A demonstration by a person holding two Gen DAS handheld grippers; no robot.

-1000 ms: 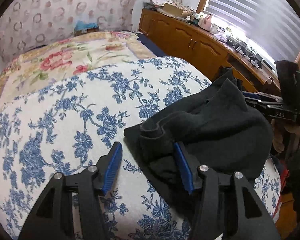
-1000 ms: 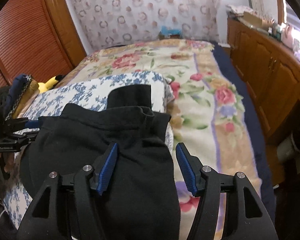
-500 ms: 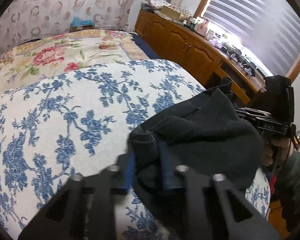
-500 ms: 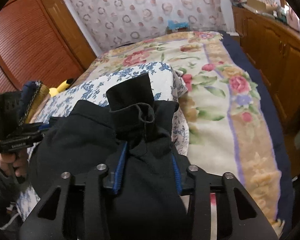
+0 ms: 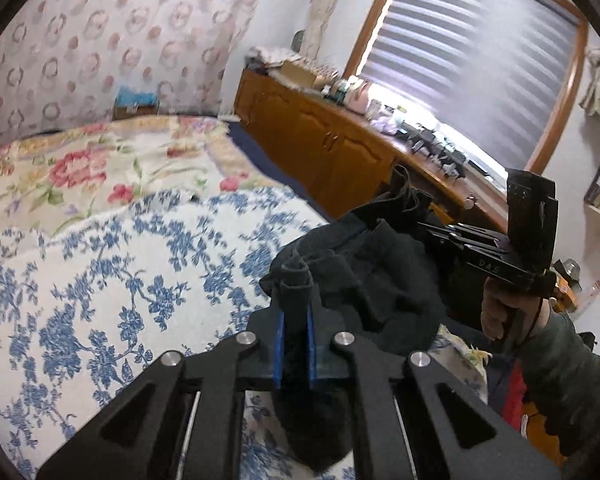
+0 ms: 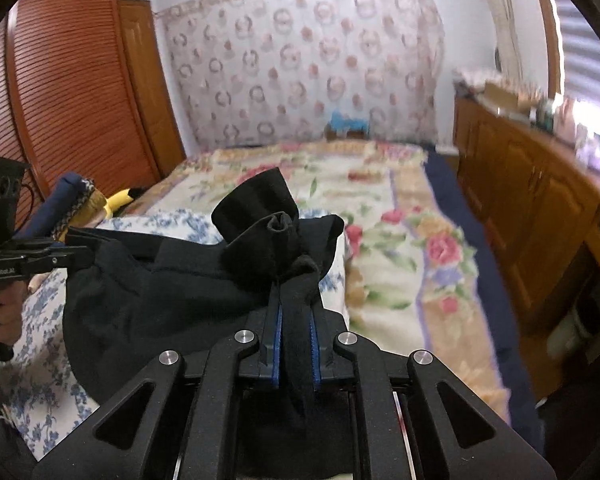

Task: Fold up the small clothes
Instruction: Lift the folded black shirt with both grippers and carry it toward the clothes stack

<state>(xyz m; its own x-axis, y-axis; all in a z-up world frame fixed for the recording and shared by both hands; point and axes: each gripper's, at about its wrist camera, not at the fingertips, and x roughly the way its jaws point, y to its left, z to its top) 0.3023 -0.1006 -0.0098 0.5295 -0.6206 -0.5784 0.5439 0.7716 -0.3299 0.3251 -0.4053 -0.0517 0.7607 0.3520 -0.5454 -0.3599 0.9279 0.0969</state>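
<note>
The left gripper has its blue-padded jaws clenched on one bunched corner of a small black knit garment, and the right gripper has its jaws clenched on the opposite bunched end. The garment hangs slack between the two, raised above a white quilt with blue flower print that lies on the bed's cream floral bedspread.

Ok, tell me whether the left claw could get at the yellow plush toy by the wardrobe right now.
Probably not: the left claw is shut on the black garment, and the yellow plush toy lies across the bed.
</note>
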